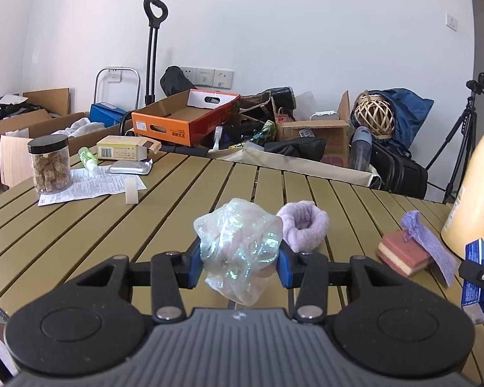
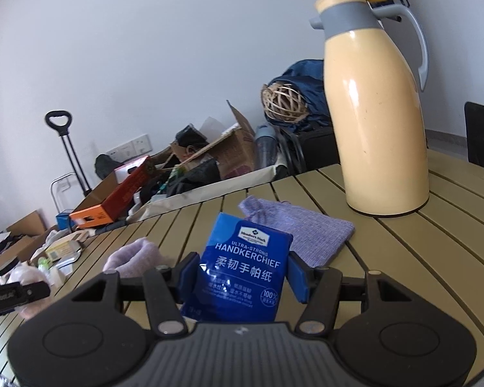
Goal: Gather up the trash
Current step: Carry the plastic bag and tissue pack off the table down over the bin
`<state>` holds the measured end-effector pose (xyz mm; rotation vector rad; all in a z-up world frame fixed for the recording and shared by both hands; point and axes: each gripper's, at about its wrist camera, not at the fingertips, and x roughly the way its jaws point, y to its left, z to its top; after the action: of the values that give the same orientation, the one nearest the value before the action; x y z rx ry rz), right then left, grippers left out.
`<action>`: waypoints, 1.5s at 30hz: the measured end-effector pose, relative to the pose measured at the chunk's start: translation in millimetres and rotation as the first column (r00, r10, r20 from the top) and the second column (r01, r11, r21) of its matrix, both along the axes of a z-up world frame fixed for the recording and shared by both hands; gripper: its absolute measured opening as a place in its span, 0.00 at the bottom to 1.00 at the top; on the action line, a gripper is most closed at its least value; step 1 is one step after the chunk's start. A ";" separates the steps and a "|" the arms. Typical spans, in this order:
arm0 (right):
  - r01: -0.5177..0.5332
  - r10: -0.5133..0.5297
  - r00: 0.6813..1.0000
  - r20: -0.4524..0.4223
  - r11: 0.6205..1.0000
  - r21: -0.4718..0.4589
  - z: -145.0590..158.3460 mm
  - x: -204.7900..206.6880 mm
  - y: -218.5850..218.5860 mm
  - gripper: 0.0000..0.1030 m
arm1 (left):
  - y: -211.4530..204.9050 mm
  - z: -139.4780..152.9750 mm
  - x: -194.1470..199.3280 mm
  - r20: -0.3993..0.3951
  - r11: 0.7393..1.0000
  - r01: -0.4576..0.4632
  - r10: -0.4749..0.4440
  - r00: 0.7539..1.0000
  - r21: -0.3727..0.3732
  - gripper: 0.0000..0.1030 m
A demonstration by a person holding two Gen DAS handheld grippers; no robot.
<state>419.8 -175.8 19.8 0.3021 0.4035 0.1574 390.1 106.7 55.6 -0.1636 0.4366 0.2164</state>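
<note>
Crumpled plastic wrap (image 1: pixel 238 248) is clamped by the left gripper (image 1: pixel 238 266); a tissue pack (image 2: pixel 242 267) by the right gripper (image 2: pixel 242 279), its base hidden; bare table slats (image 1: pixel 90 235) are seen at nine o'clock.

On the table (image 1: pixel 80 232), a jar (image 1: pixel 50 164) stood far left on a leaflet (image 1: pixel 90 187), a carton (image 1: pixel 127 150) behind it. Near centre, a wad (image 1: pixel 238 245) sat between the left gripper's (image 1: pixel 238 266) pads, a cuff (image 1: pixel 303 225) just behind. A sponge (image 1: pixel 403 254) lay right, under a pouch (image 1: pixel 426 242); a flask (image 2: pixel 377 113) stood far right.
</note>
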 end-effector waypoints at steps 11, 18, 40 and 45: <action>-0.048 0.048 0.999 0.012 0.999 -0.008 -4.2 -58.4 -0.3 0.55 | -20.1 -12.2 -50.3 0.017 0.998 0.062 -0.061 0.998 -0.010 0.44; -0.072 0.072 0.997 0.010 0.997 -0.014 -9.5 -93.6 -6.8 0.55 | -30.5 -19.4 -92.2 0.036 0.995 0.100 -0.099 0.994 -0.012 0.44; -0.205 0.186 0.969 -0.162 0.973 -0.109 -58.6 -182.5 2.3 0.55 | -60.2 -64.3 -176.0 -0.079 0.979 0.204 -0.201 0.976 0.027 0.44; -0.229 0.198 0.953 -0.229 0.966 -0.119 -74.7 -191.5 2.9 0.55 | -62.7 -80.0 -184.8 -0.138 0.975 0.219 -0.213 0.967 0.033 0.44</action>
<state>228.3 -172.8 -54.9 0.1312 0.6606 0.3082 205.3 43.9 -24.5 -0.0535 0.5780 0.0233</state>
